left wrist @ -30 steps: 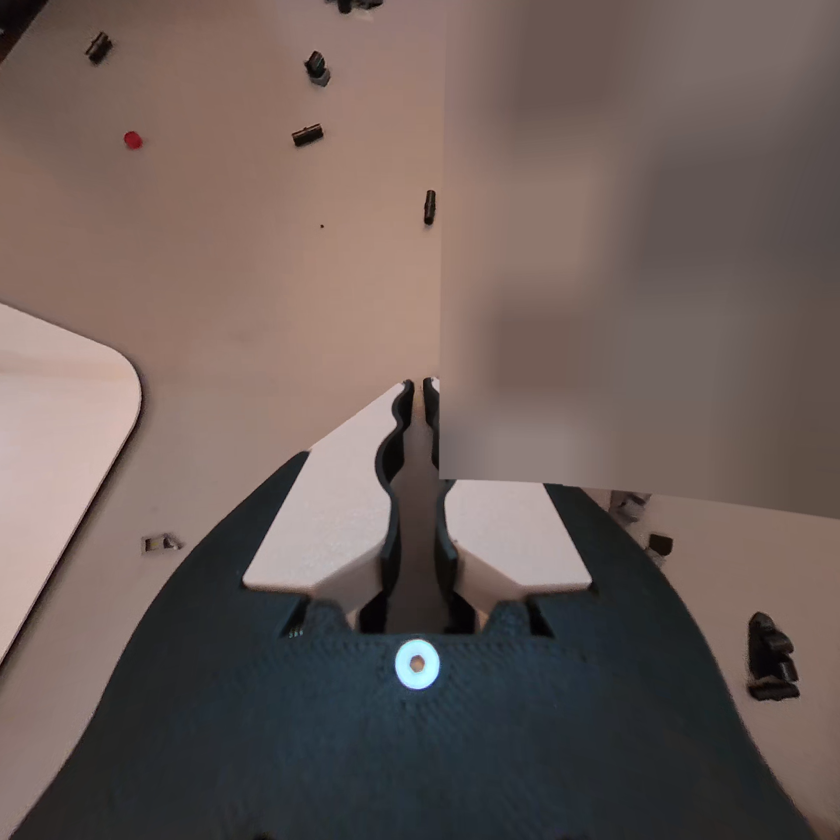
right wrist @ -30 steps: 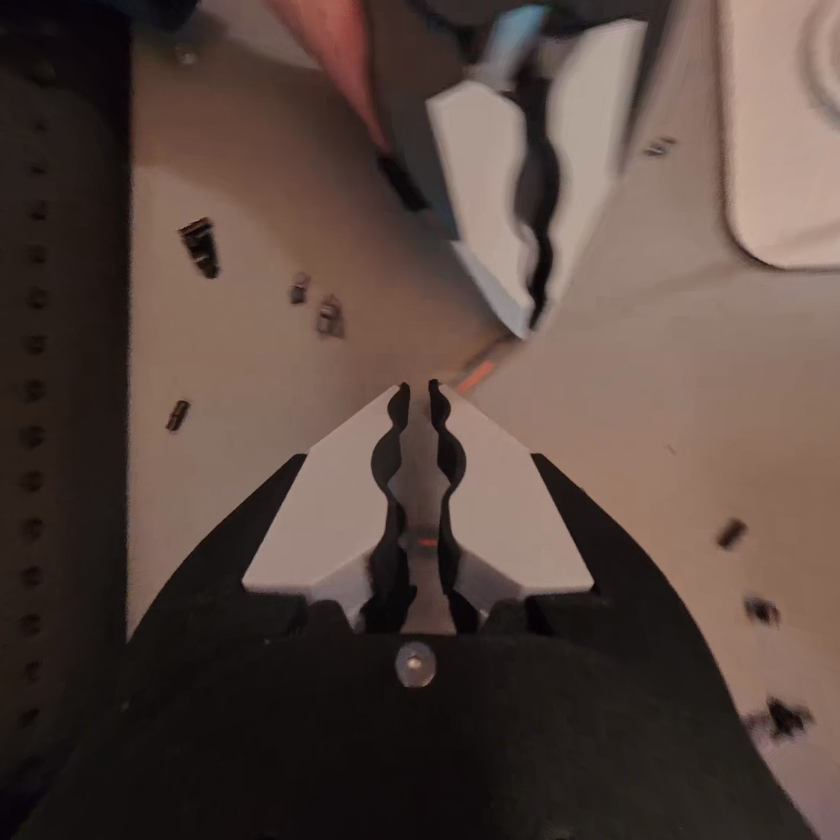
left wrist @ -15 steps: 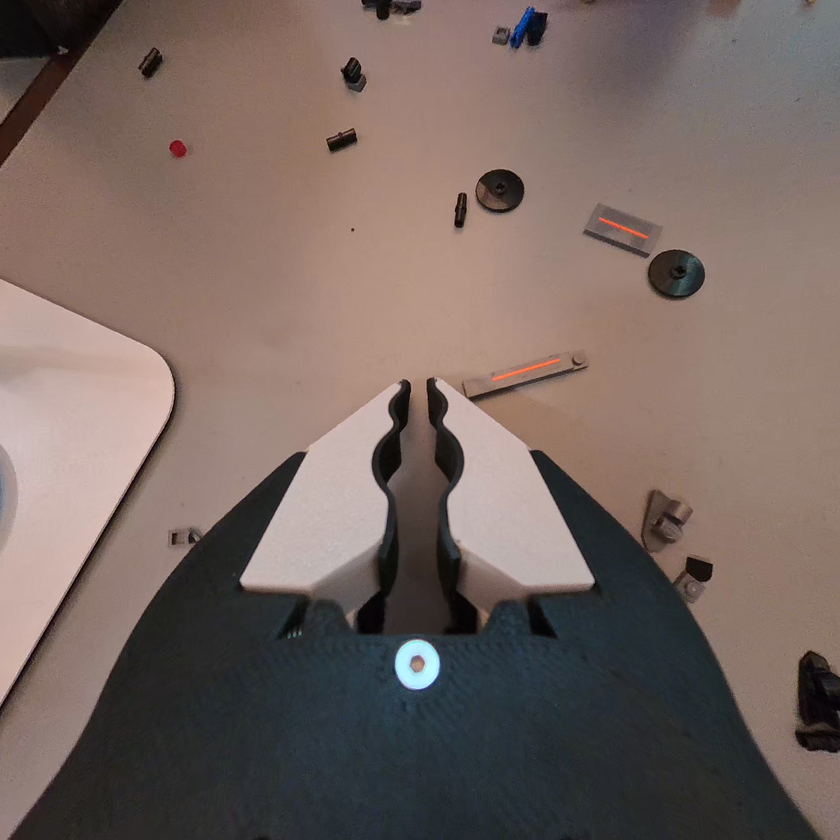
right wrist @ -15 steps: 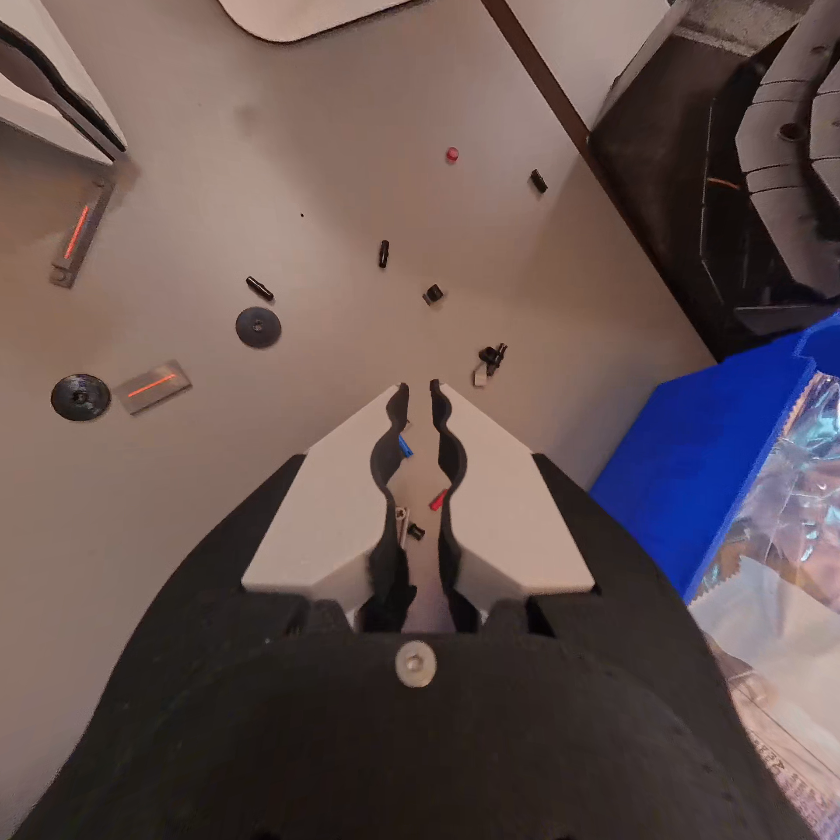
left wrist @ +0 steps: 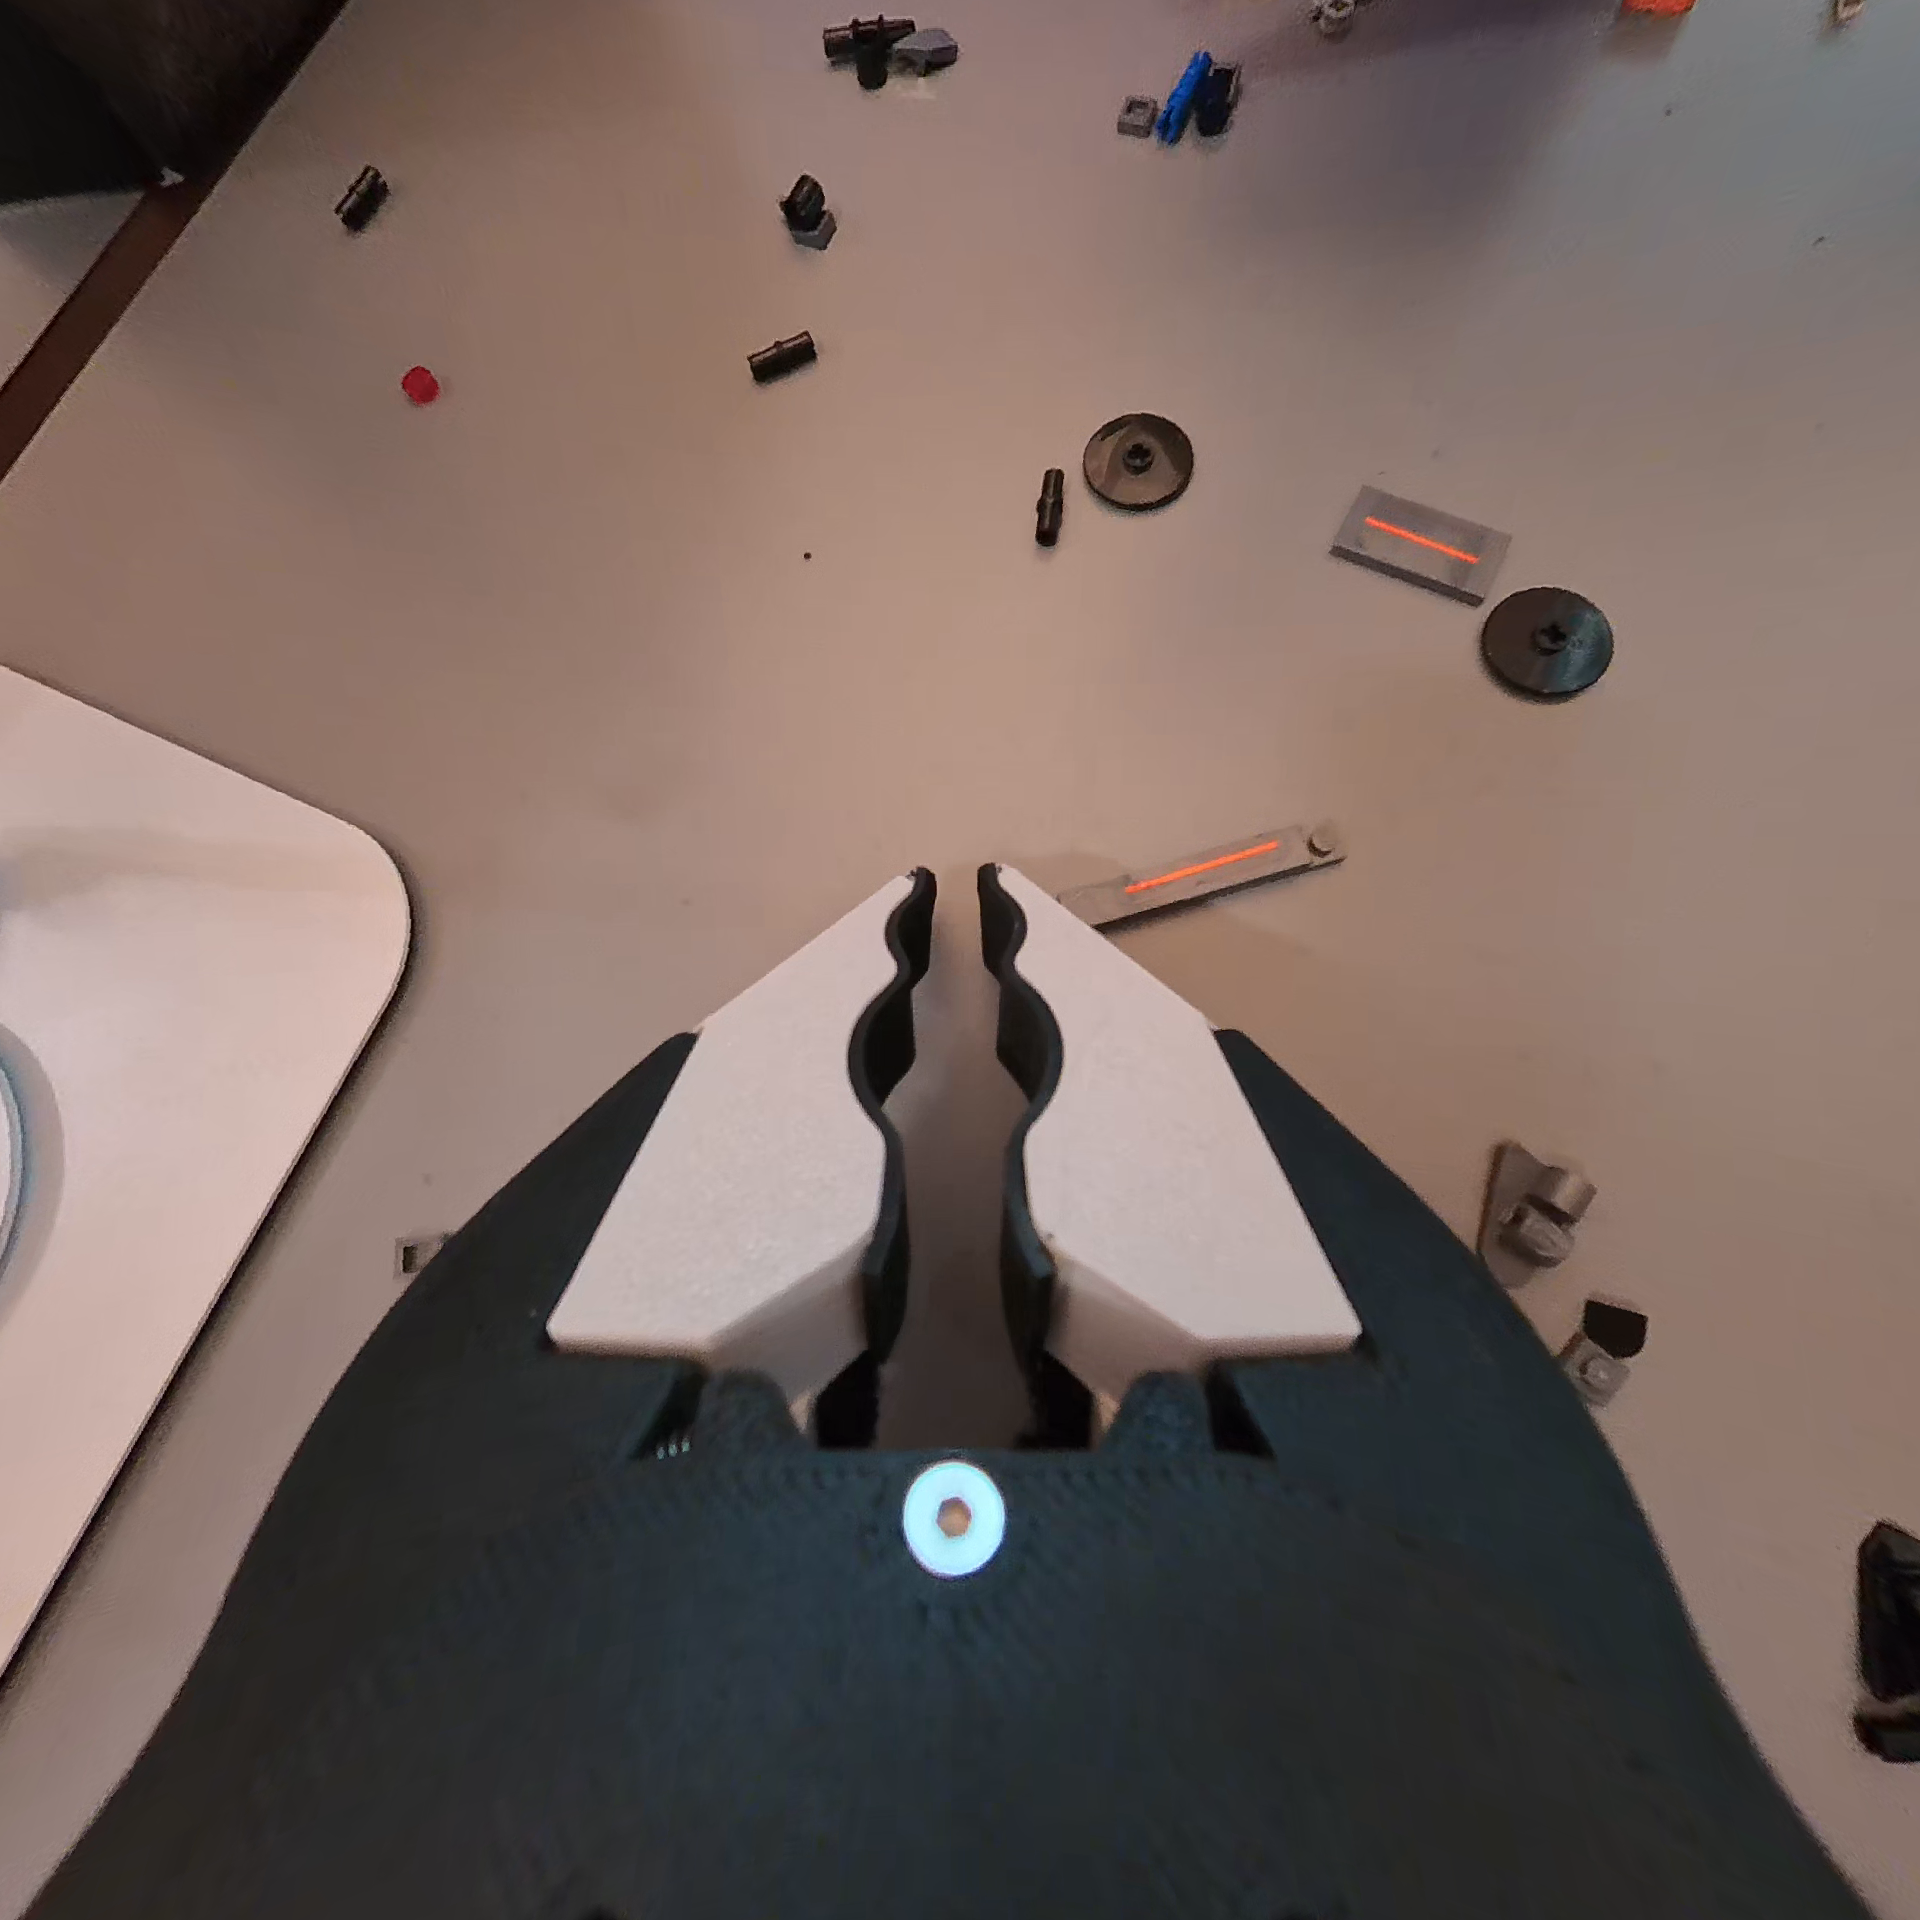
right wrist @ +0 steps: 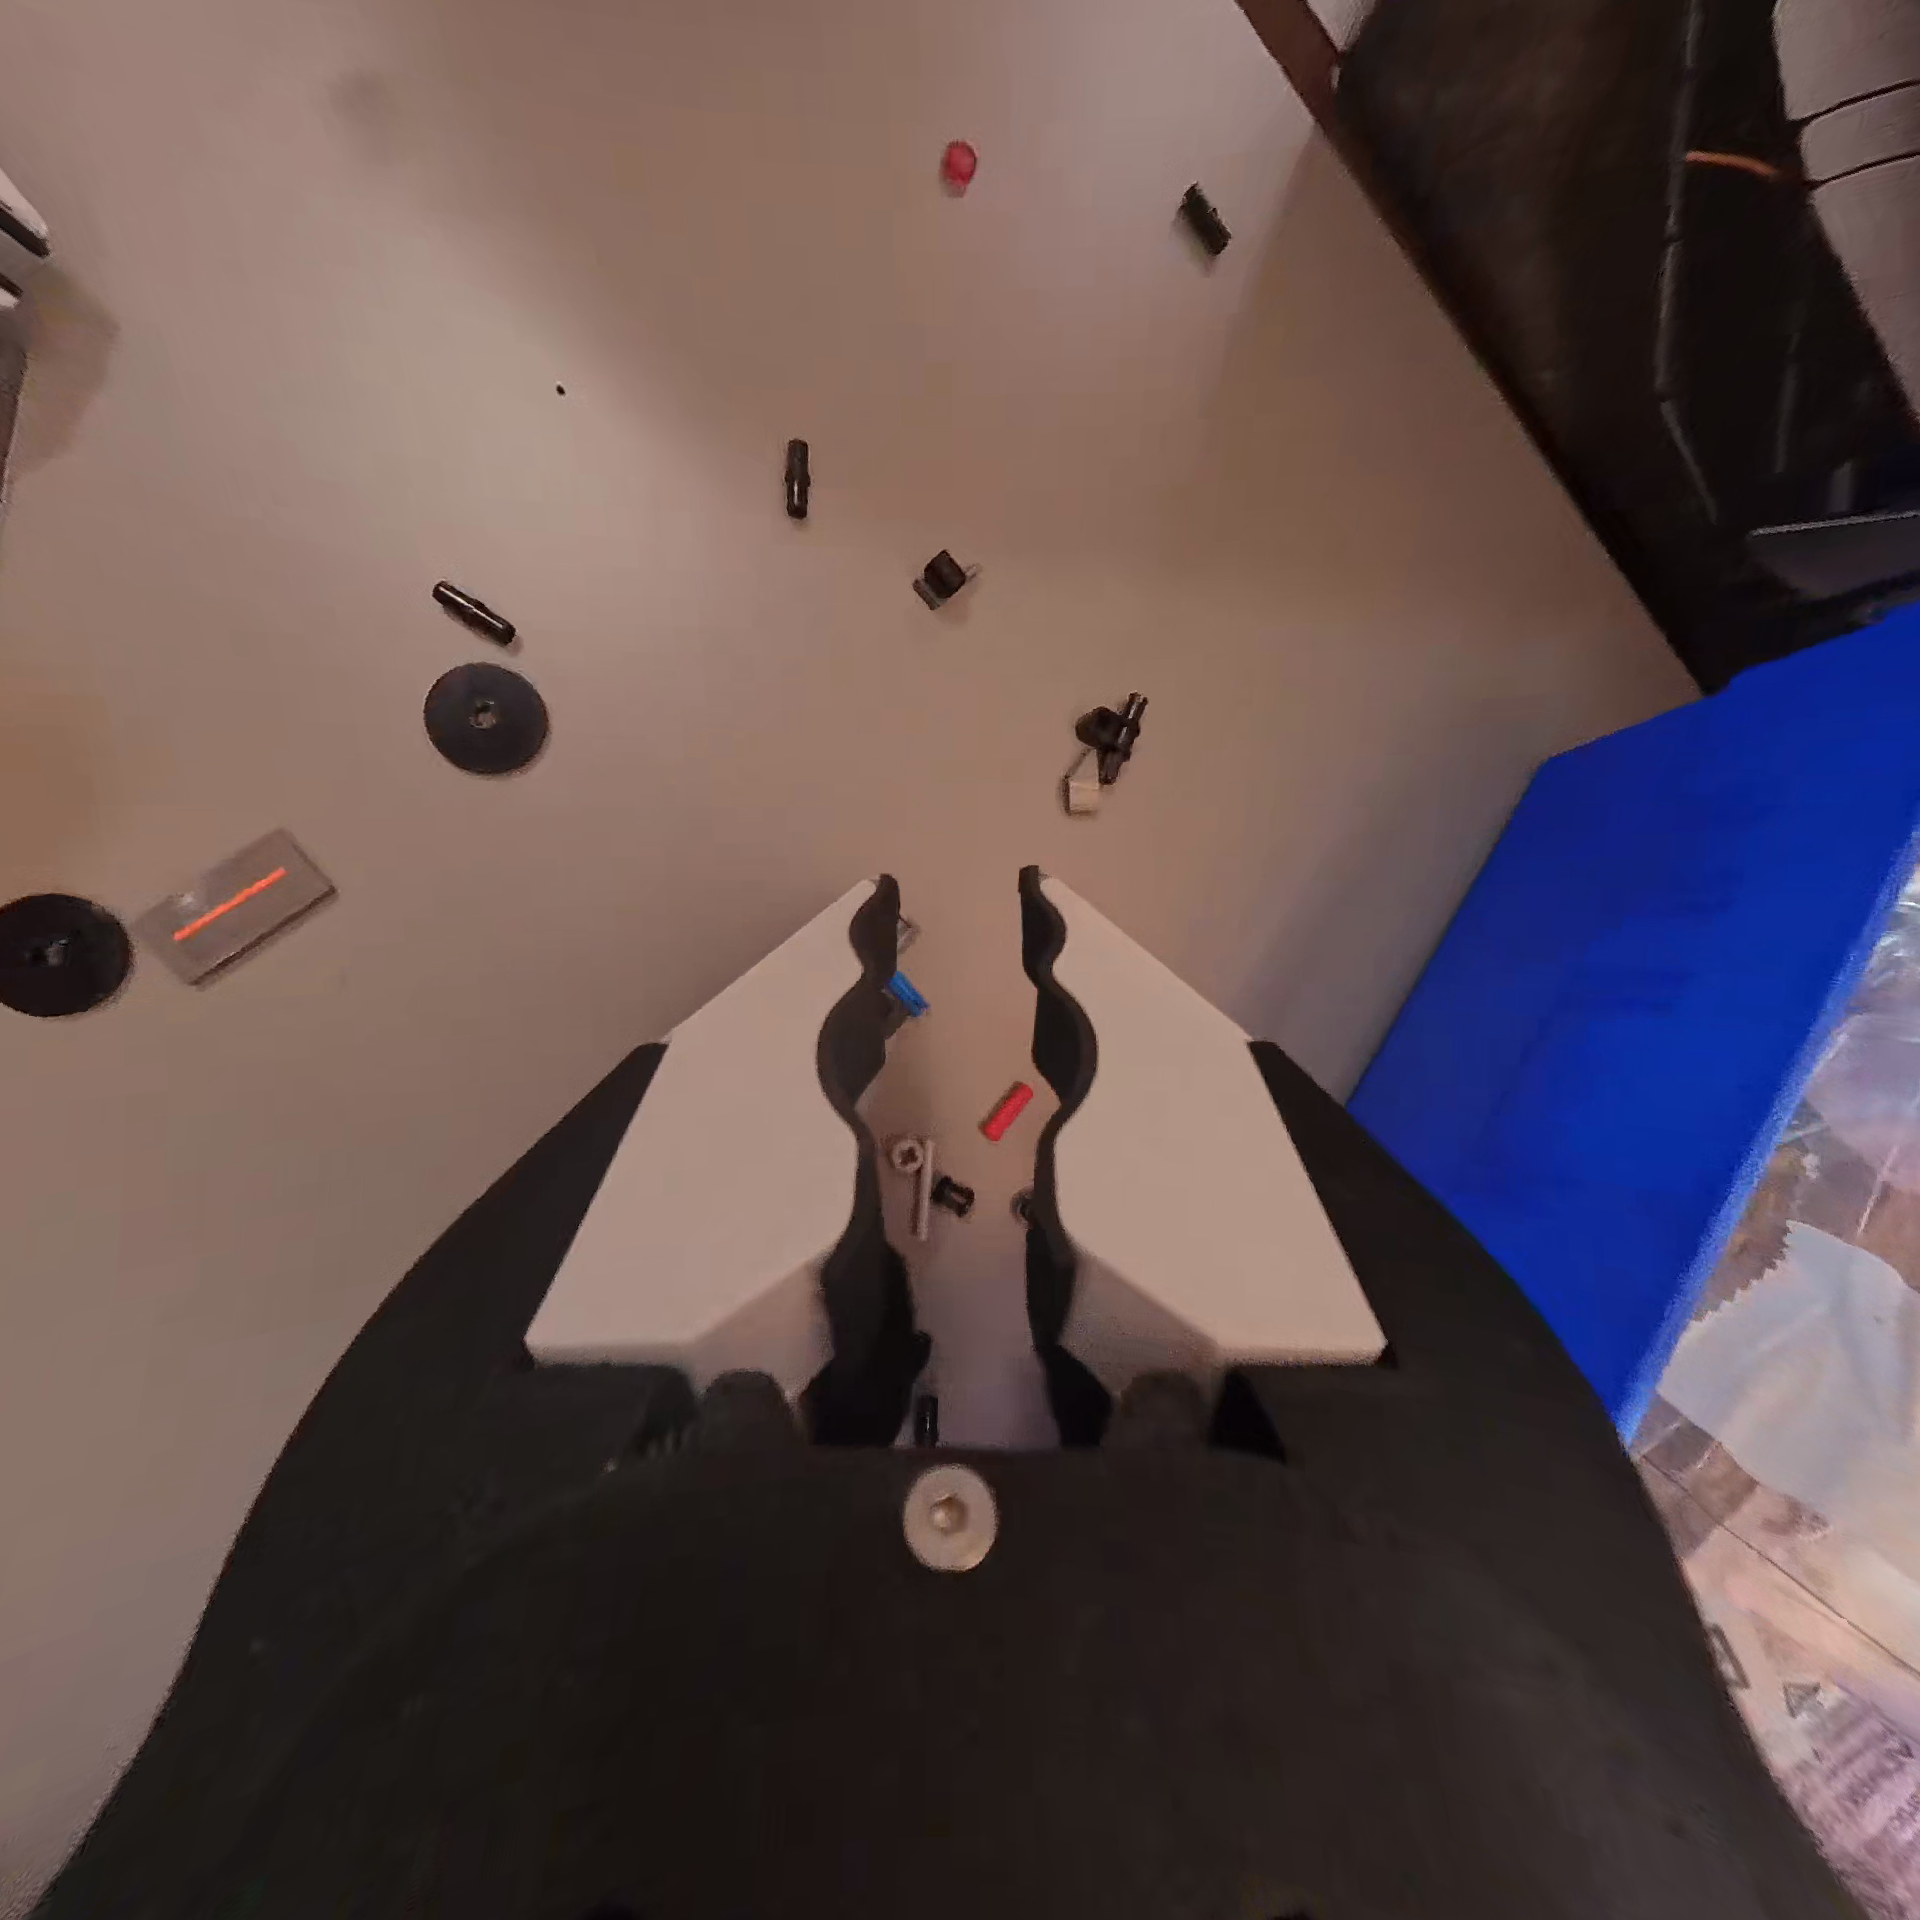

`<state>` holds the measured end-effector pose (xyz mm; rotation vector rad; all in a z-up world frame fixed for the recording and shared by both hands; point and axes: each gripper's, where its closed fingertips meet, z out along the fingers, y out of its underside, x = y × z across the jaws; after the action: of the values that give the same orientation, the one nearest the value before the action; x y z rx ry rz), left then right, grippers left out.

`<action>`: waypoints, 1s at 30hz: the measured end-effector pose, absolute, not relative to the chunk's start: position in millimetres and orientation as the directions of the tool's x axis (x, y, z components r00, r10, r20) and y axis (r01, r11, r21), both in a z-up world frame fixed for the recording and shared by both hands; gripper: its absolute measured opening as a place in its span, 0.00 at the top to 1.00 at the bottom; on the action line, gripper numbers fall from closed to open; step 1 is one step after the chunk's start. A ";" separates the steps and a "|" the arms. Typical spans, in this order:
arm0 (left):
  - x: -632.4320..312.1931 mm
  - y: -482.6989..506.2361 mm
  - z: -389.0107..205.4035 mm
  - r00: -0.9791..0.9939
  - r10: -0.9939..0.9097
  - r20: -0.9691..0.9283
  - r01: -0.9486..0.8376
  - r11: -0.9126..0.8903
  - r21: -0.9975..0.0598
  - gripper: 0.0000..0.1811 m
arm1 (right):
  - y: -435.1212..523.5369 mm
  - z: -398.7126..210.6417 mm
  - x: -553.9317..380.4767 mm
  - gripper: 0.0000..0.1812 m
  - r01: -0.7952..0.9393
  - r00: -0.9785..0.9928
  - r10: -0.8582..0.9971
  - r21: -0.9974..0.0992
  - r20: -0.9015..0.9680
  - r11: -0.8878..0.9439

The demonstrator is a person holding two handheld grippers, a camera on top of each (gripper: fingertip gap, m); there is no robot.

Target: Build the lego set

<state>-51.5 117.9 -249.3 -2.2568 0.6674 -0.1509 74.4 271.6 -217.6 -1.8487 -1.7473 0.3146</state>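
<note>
Loose lego parts lie scattered on the beige table. In the left wrist view, my left gripper [left wrist: 956, 883] is shut and empty above the table, its tips just left of a long grey plate with an orange stripe [left wrist: 1205, 873]. Farther off lie a grey striped tile [left wrist: 1418, 540] and two black discs [left wrist: 1138, 460] [left wrist: 1546, 639]. In the right wrist view, my right gripper [right wrist: 954, 883] is open and empty. Seen between its fingers, on the table, are a blue piece [right wrist: 906, 992], a red piece [right wrist: 1006, 1110] and a grey pin [right wrist: 914, 1174].
A white board [left wrist: 156, 987] lies left of the left gripper. A blue bin [right wrist: 1662, 987] with a plastic bag [right wrist: 1818, 1351] stands right of the right gripper. Black pins [right wrist: 796, 478], a red stud [right wrist: 958, 166] and a black connector [right wrist: 1110, 727] lie ahead. The table edge [right wrist: 1299, 62] runs along the upper right. Spacing between my two grippers at the tips: around 20 centimetres. The grey striped tile [left wrist: 1418, 540] lies around 11 centimetres away from my left fingertips. It turns up in the right wrist view [right wrist: 217, 891] as well.
My right gripper has swung away from the left gripper to the small parts by the blue bin, and its jaws have opened wider. The left gripper has stayed shut and barely moved.
</note>
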 end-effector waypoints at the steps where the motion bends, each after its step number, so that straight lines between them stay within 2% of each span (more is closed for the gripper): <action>1: -51.3 118.1 -249.5 0.856 -0.508 -0.098 -0.420 -0.571 -0.705 0.96 | 273.9 -220.5 74.3 0.87 0.840 0.124 0.969 -0.543 0.215 0.013; 16: -51.6 120.3 -253.1 0.856 -0.509 -0.096 -0.420 -0.574 -0.703 0.96 | 313.2 -248.8 47.8 0.88 0.838 0.245 0.924 -0.544 0.293 -0.050; 22: -51.3 120.8 -253.8 0.855 -0.510 -0.094 -0.420 -0.574 -0.703 0.96 | 316.3 -256.6 46.7 0.90 0.817 0.278 0.940 -0.563 0.195 -0.125; 25: -51.0 120.7 -255.0 0.854 -0.511 -0.093 -0.422 -0.577 -0.700 0.96 | 313.5 -258.2 44.4 0.96 0.795 0.282 0.952 -0.585 0.121 -0.161; 30: -52.3 120.4 -255.2 0.855 -0.511 -0.092 -0.421 -0.578 -0.699 0.96 | 310.8 -258.5 49.0 0.96 0.795 0.282 0.956 -0.578 0.083 -0.184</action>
<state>-52.3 120.4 -255.2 -2.2667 0.6721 -0.1536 49.0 310.8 -258.5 -2.0367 -1.5651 0.4061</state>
